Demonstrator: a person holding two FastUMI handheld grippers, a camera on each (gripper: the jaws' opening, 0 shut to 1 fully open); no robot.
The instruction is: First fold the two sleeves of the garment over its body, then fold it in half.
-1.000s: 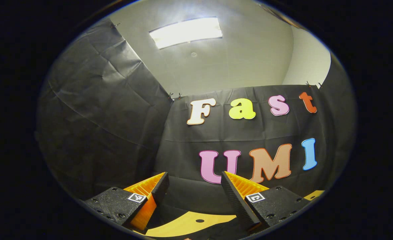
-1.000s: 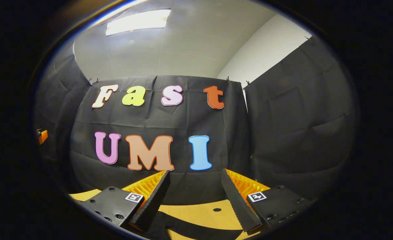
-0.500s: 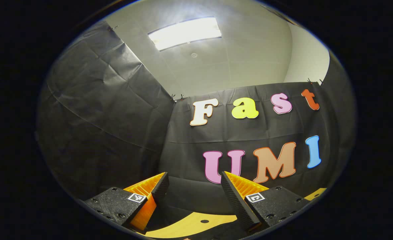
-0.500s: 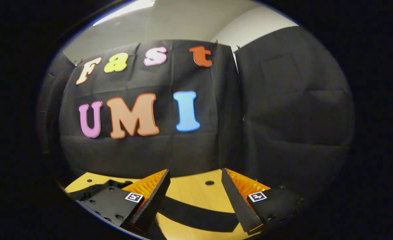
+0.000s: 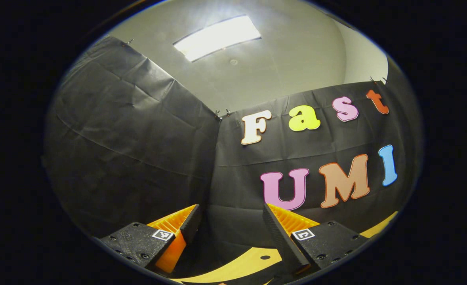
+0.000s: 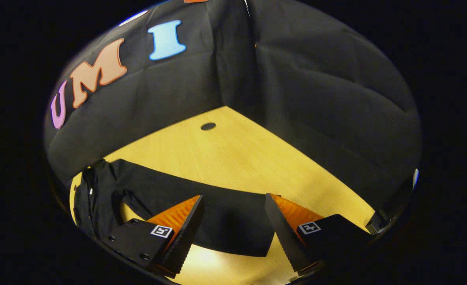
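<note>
A black garment (image 6: 150,190) lies flat on the wooden table (image 6: 233,158) in the right gripper view, with one long sleeve (image 6: 233,221) stretched out toward the right and ending between the fingers. My right gripper (image 6: 233,215) hangs open above that sleeve end, touching nothing. In the left gripper view my left gripper (image 5: 229,217) is open too, raised and aimed at the booth's corner, with nothing between its fingers. A dark strip of cloth (image 5: 217,264) shows low down on the table (image 5: 253,259) there.
The booth's black cloth walls close the table at the back and right, meeting in a corner (image 6: 233,99). A round hole (image 6: 208,126) sits in the tabletop near that corner. Bare wood spreads right of the sleeve. A ceiling light (image 5: 217,37) shines overhead.
My right gripper has tipped steeply downward, from facing the back wall to looking onto the table and the garment's sleeve. My left gripper has swung slightly to the left. Both stay open.
</note>
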